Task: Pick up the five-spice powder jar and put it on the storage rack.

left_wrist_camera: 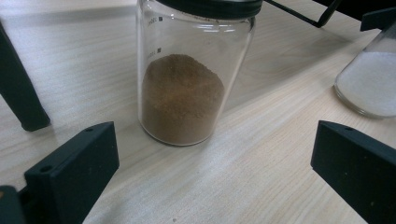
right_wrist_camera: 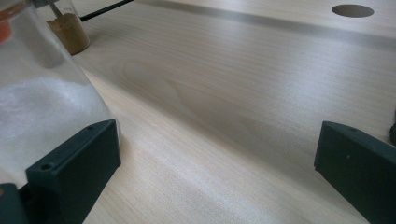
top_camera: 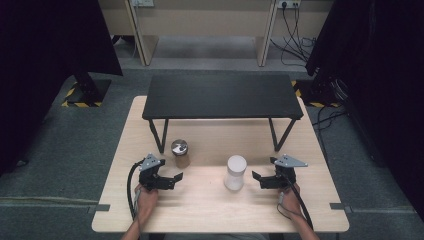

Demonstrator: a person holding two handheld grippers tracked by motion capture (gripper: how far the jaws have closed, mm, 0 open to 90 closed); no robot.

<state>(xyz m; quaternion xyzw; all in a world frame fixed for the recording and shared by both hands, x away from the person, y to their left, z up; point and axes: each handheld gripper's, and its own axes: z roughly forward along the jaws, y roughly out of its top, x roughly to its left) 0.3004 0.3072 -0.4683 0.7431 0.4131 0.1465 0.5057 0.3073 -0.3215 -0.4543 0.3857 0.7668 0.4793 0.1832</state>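
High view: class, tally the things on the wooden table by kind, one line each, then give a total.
Glass jars: 2 (brown powder jar, white powder jar)
Black raised shelf: 1
Hand-held grippers: 2 (left gripper, right gripper)
Total: 5

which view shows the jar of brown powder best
The left gripper view: the jar of brown powder stands close and sharp ahead of that gripper's open jaws, powder level plain. The high view shows it small from above, lid up. The right gripper view catches it far off at the top left corner.

2 jars (top_camera: pixel 181 153) (top_camera: pixel 235 172) (1 brown powder, 1 white), 1 black shelf (top_camera: pixel 220 96), 2 grippers (top_camera: pixel 172 181) (top_camera: pixel 259 179).
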